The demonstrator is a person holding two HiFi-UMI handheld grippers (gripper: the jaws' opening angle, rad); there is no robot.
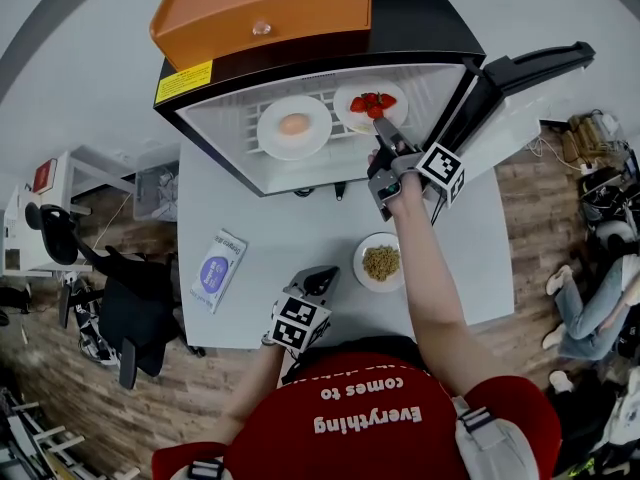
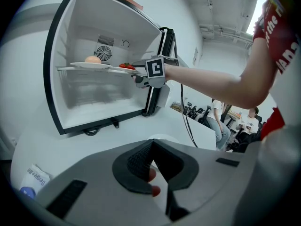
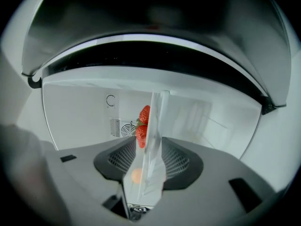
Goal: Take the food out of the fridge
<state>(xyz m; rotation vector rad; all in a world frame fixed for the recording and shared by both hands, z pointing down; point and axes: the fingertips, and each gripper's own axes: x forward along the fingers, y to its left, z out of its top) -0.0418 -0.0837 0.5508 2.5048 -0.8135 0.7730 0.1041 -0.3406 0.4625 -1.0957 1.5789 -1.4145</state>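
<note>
The rim of the round white plate (image 1: 347,110) of red strawberries (image 1: 372,102) is seen edge-on between the jaws of the right tongs (image 1: 382,138), which stand wide. The pads are not yet pressed on it, so nothing is held. The left tongs (image 1: 317,281) are narrow, drawn almost together and empty, above the white bench (image 1: 270,218).

The step in hand is judged to be the grasp of this plate. It would be done best if the rim were taken deep between the pads and closed on squarely. The plate should then be kept level and drawn straight out along the shelf of the small black fridge (image 1: 425,18). It should be kept clear of the second white plate (image 1: 272,136), which lies just left of the right tongs and carries one round orange piece of food (image 1: 294,124).

Three plates are counted. Two are on the fridge shelf. One, with brown grains (image 1: 380,263), lies on the bench between the two tongs. One blue-and-white packet (image 1: 218,268) lies left of the left tongs, and one orange box (image 1: 265,8) sits on the fridge. The strawberries cannot be counted exactly.
</note>
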